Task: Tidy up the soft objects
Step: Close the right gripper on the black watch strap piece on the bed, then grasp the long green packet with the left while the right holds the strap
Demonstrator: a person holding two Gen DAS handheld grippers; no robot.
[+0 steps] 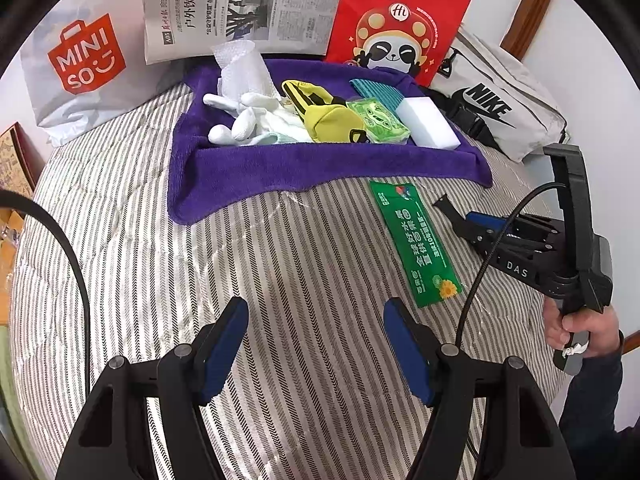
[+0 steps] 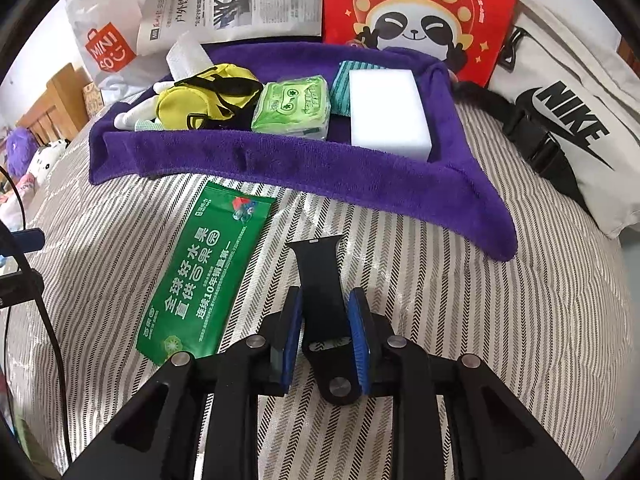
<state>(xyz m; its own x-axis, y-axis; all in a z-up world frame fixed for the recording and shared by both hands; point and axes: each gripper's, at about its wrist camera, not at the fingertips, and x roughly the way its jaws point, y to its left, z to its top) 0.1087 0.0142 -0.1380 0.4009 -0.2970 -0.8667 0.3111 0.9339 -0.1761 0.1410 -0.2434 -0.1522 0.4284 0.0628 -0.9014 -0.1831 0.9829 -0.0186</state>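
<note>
Black, flat watch strap (image 2: 320, 280) lies gripped between the right gripper (image 2: 324, 312) fingers; left gripper (image 1: 316, 320) fingers gape empty

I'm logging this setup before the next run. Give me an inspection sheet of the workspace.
Surface: striped grey-white bedcover.
Job's things: purple towel-lined tray holding white foam block, green tissue pack, yellow fabric pouch; flat green printed packet and black rubber watch strap on the cover.
Clutter: red panda paper bag, newspaper.
Grippers: left tongs open, empty; right tongs around the strap.
Cables: black cable.
Surroundings: plush toys.
</note>
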